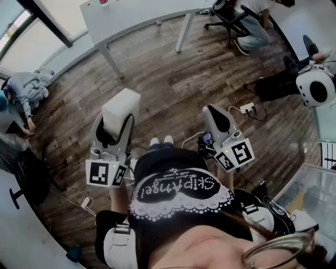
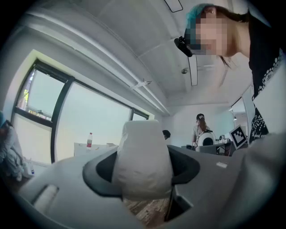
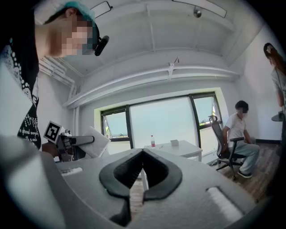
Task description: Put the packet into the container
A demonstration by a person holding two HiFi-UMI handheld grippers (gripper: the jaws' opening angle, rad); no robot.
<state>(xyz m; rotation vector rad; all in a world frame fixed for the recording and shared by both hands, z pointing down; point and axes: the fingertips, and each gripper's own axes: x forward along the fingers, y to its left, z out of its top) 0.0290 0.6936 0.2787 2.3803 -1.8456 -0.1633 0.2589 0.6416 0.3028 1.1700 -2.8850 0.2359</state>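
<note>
- The left gripper [image 1: 113,126] has its two grey jaws spread wide and clamped on a puffy white soft packet [image 1: 122,104], which stands upright between the black pads and rises above the jaw tips.
- The right gripper [image 3: 143,153] has its jaw tips brought together, with nothing between them.
- Both grippers are held in front of the person's black top with white lettering [image 1: 176,185], left and right of it, above the brown wood-plank floor [image 1: 173,79].
- Farther off stands a long white table [image 1: 131,16]. On it is a small clear bottle with a red cap [image 3: 152,141].
- A person in a white shirt [image 3: 239,129] sits on a black office chair [image 3: 219,143] near the window.
</note>
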